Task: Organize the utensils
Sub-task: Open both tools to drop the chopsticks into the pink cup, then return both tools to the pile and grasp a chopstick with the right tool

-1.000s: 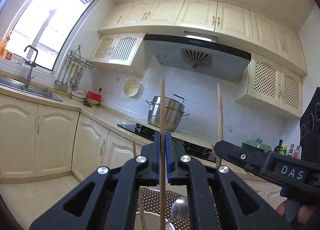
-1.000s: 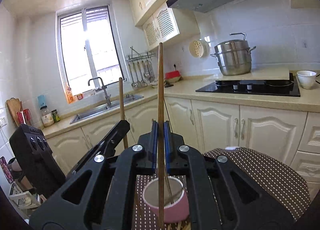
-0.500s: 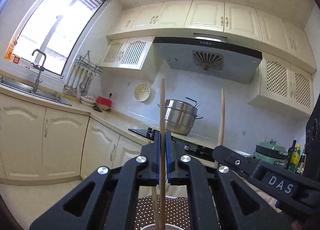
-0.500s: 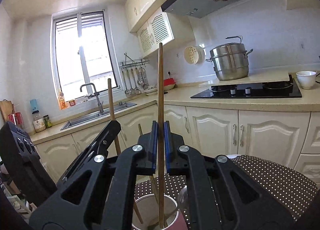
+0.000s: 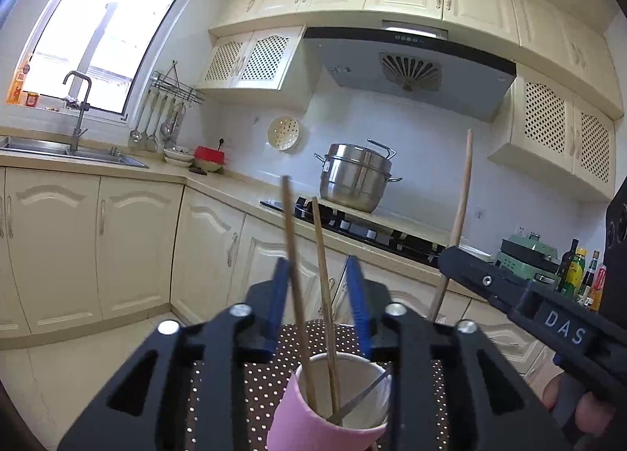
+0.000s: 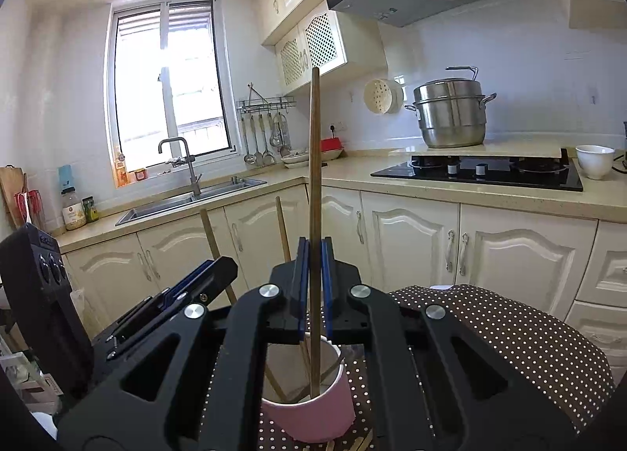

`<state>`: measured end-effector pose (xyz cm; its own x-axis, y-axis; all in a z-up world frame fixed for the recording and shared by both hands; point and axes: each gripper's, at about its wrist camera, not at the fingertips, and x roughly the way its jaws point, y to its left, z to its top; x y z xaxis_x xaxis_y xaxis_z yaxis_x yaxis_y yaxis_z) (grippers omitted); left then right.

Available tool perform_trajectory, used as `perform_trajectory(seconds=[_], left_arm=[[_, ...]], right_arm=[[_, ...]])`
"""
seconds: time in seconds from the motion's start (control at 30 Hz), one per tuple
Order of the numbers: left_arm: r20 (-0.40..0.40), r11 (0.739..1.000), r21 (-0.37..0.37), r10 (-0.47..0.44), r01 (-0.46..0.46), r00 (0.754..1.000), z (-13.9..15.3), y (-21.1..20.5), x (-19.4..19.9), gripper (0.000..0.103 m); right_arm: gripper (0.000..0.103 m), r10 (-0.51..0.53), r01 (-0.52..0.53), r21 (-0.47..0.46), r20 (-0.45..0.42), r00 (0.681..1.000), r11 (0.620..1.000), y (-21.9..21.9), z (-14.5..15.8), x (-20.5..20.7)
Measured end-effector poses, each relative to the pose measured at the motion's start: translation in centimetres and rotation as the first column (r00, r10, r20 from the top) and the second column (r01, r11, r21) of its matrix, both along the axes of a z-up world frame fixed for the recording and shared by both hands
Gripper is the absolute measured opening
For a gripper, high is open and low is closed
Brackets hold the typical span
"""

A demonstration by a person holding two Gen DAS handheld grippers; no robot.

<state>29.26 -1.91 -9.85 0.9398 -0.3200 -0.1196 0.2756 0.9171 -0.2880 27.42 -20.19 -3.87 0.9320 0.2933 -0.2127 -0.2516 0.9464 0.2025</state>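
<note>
A pink cup (image 5: pixel 313 419) with a white inside stands on a brown dotted cloth (image 5: pixel 266 392); it also shows in the right wrist view (image 6: pixel 313 412). Two wooden chopsticks (image 5: pixel 321 294) lean loose in it, with a metal utensil (image 5: pixel 364 398) beside them. My left gripper (image 5: pixel 319 302) is open just above the cup, its jaws apart around the two sticks. My right gripper (image 6: pixel 313 286) is shut on a third upright wooden chopstick (image 6: pixel 314 176) whose lower end is inside the cup. That stick and gripper also show at the right in the left wrist view (image 5: pixel 460 208).
The cloth-covered table (image 6: pixel 509 333) stands in front of cream kitchen cabinets. A sink (image 6: pixel 188 200), a black hob (image 6: pixel 478 171) with a steel pot (image 6: pixel 450 114) and a white bowl (image 6: pixel 593 161) are on the counter behind. More chopsticks (image 6: pixel 352 445) lie by the cup's base.
My left gripper has opened and let go of its chopstick, which now leans in the cup beside another. My right gripper has come lower over the cup, still holding its stick.
</note>
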Motion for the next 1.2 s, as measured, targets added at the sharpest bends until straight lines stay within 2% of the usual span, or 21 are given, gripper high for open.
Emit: perform_trajectory(seconds=[0.1, 0.23, 0.43, 0.57, 0.73, 0.97, 1.03, 1.07, 1.1, 1.13, 1.2], left_arm=[[-0.016, 1.000, 0.013, 0.008, -0.008, 1.000, 0.1, 0.4, -0.7, 0.039], [-0.055, 0.999, 0.039, 0.034, -0.032, 0.998, 0.4, 0.8, -1.4, 0.049], [-0.148, 0.992, 0.099, 0.094, -0.080, 0.984, 0.3, 1.3, -2.0, 0.071], [-0.218, 0.992, 0.103, 0.092, -0.071, 0.972, 0.0, 1.7, -2.0, 0.071], [-0.229, 0.988, 0.142, 0.098, -0.067, 0.968, 0.2, 1.3, -2.6, 0.071], [-0.240, 0.986, 0.156, 0.099, -0.062, 0.966, 0.5, 1.3, -3.7, 0.072], [-0.239, 0.985, 0.160, 0.099, -0.061, 0.966, 0.7, 1.4, -4.0, 0.073], [-0.236, 0.985, 0.162, 0.099, -0.062, 0.967, 0.8, 1.5, -4.2, 0.073], [-0.234, 0.985, 0.164, 0.099, -0.062, 0.967, 0.9, 1.5, -4.4, 0.073], [-0.233, 0.984, 0.165, 0.099, -0.061, 0.967, 0.9, 1.6, -4.6, 0.074], [-0.234, 0.984, 0.168, 0.098, -0.059, 0.967, 1.0, 1.7, -5.0, 0.074]], right_arm=[[0.007, -0.002, 0.002, 0.002, -0.008, 1.000, 1.000, 0.0, -0.2, -0.5], [0.007, -0.002, 0.002, -0.003, -0.018, 1.000, 1.000, 0.3, -0.4, -1.1], [0.007, -0.009, 0.008, -0.018, -0.037, 0.999, 1.000, 1.0, -1.1, -1.8], [0.007, -0.024, 0.023, -0.026, -0.056, 0.998, 0.999, 1.1, -1.6, -2.1], [0.007, -0.041, 0.039, -0.031, -0.068, 0.997, 0.999, 1.0, -1.8, -2.6], [0.009, -0.061, 0.059, -0.037, -0.082, 0.995, 0.998, 0.9, -1.8, -3.1], [0.015, -0.069, 0.066, -0.036, -0.084, 0.994, 0.997, 0.9, -1.8, -3.3], [0.030, -0.073, 0.071, -0.033, -0.082, 0.994, 0.997, 0.8, -1.7, -3.5], [0.049, -0.077, 0.075, -0.026, -0.076, 0.994, 0.997, 0.7, -1.6, -3.7], [0.054, -0.083, 0.082, -0.018, -0.064, 0.994, 0.996, 0.6, -1.5, -4.0], [0.054, -0.089, 0.088, -0.018, -0.062, 0.994, 0.996, 0.4, -1.3, -4.4]])
